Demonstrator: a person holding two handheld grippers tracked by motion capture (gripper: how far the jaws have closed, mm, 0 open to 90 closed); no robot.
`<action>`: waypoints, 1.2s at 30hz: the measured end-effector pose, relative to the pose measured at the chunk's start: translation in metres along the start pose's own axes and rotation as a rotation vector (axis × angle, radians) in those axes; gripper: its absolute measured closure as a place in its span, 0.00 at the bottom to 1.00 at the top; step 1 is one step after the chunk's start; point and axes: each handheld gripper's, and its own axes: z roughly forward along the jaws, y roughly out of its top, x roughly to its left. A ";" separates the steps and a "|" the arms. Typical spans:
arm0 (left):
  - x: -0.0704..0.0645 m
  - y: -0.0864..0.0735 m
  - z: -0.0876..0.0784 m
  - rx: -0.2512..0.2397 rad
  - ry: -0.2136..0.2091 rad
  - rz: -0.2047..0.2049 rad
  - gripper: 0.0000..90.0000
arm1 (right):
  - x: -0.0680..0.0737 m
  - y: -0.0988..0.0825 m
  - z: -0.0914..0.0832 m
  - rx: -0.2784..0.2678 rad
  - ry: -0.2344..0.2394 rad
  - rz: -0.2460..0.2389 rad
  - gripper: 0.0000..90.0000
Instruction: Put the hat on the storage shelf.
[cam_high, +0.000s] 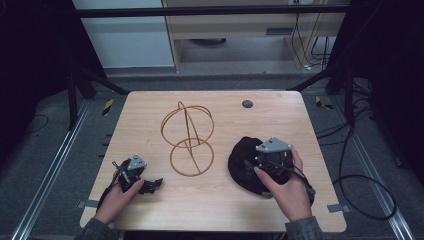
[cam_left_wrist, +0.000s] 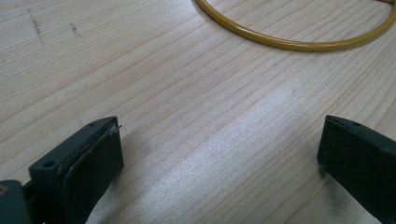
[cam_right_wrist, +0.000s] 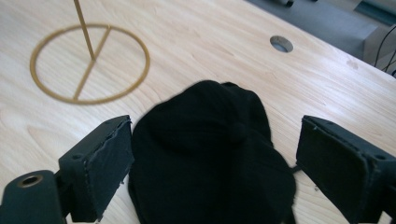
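A gold wire stand (cam_high: 187, 137) with a flat ring base and a globe-shaped top stands at the middle of the wooden table (cam_high: 150, 110). To its right lies a black cap (cam_high: 240, 157). My right gripper (cam_high: 260, 161) hovers over the cap. In the right gripper view that gripper (cam_right_wrist: 215, 163) is open, one jaw on each side of the cap (cam_right_wrist: 210, 140), and the stand's ring base (cam_right_wrist: 88, 63) lies beyond on the left. My left gripper (cam_high: 152, 185) rests low at the table's front left. It (cam_left_wrist: 219, 154) is open over bare wood, near the ring (cam_left_wrist: 289, 43).
A round cable hole (cam_high: 247, 104) sits near the table's far edge, right of centre. Black frame posts (cam_high: 72, 95) stand at both sides of the table. Cables (cam_high: 360, 185) loop on the floor to the right. A cabinet stands behind the table.
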 end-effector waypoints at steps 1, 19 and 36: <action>0.000 0.000 0.000 0.000 0.000 0.000 0.00 | -0.004 0.002 0.000 0.018 0.008 -0.010 0.12; -0.002 0.001 0.001 0.002 0.010 -0.009 0.00 | -0.052 0.035 0.017 0.309 0.130 -0.095 0.25; -0.003 0.001 0.001 -0.004 0.008 -0.009 0.00 | -0.051 0.052 0.038 0.369 0.199 -0.108 0.30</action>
